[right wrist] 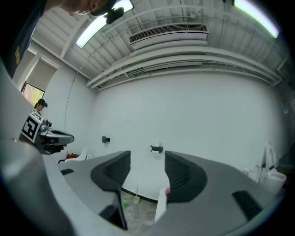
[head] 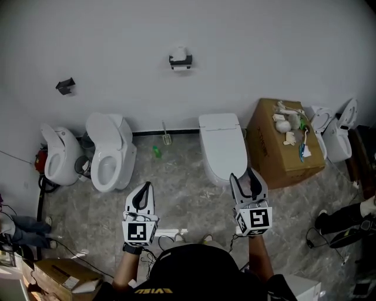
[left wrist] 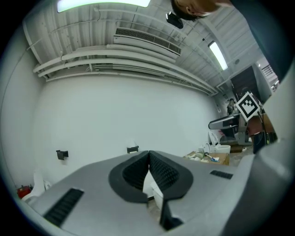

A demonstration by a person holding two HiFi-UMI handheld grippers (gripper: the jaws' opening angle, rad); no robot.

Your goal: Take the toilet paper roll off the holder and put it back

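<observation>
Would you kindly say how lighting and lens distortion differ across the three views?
Head view: soft light, faint shadows; the toilet paper roll on its holder is small but sharp. Left gripper view: fisheye bends the ceiling pipes, corners go black, the ceiling light is blown out. Right gripper view: same fisheye and dark corners, glare from the light strip.

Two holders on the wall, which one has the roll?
The right holder, with the white toilet paper roll on it; the left holder is bare.
</observation>
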